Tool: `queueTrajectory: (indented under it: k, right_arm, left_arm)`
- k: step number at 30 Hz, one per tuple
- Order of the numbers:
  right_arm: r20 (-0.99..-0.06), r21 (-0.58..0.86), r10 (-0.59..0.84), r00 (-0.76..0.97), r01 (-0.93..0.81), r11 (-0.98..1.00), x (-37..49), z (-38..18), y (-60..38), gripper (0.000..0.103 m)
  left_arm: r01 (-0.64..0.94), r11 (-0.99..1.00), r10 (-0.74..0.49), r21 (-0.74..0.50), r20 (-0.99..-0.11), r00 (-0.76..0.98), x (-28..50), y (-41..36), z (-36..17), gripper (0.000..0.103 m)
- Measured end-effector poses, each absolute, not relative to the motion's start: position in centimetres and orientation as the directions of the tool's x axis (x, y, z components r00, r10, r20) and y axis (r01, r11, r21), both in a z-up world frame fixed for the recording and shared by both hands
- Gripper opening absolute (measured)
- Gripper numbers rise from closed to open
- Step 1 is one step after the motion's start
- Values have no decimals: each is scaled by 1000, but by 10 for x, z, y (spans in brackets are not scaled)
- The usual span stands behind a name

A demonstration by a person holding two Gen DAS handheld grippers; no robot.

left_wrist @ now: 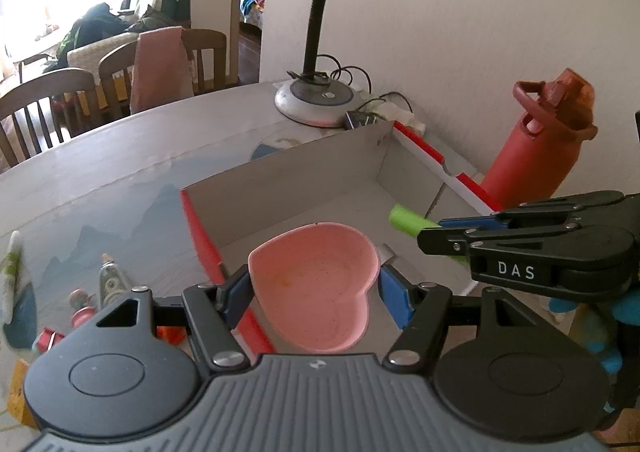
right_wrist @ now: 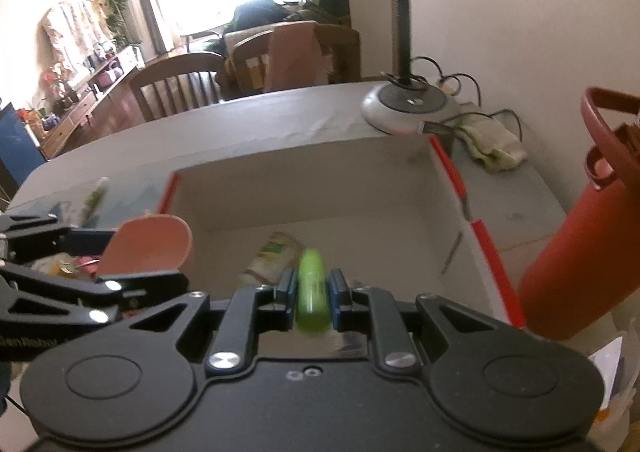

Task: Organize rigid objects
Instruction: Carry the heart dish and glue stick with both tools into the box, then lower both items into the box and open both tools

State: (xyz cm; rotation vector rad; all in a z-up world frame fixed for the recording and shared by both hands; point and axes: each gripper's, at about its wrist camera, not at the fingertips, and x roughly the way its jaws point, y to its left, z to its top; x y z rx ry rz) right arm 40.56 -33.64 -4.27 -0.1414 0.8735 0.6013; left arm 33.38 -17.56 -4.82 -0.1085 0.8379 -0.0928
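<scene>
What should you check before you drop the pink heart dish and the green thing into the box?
1. Left claw grips the pink heart dish: ok.
2. Right claw is shut on the green tube: ok.
3. Dish is fully over the box: not ok, it overhangs the near red edge.
4. Bare box floor for both: ok, one small packet lies inside.
5. Red bottle stands outside the box: ok.

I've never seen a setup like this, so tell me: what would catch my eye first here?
Probably the pink heart-shaped dish, gripped between the blue pads of the left tool and held over the open cardboard box. Next, the bright green tube pinched in the right tool, also above the box. A tall red water bottle stands just beyond the box's right wall.
</scene>
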Motion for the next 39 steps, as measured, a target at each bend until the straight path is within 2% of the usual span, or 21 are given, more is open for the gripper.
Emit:
queueTrajectory:
  k: [10,26,39]
  right_arm:
    - [-799,94,376,469,-520,849,441,-77,-354,16]
    - [-849,99,356,391,-543,834,457,-107,-347,16]
    - [-849,102,351,396,-529,842,462,-112,-344,24]
  left_arm:
    - [71,993,-122,-99,-767,630,399,-199,-71,67]
    - [89,993,-111,-75,-837,535,490,-232,-125,67]
    - [67,994,-108,-88,-899,423,510,-237,-158,68]
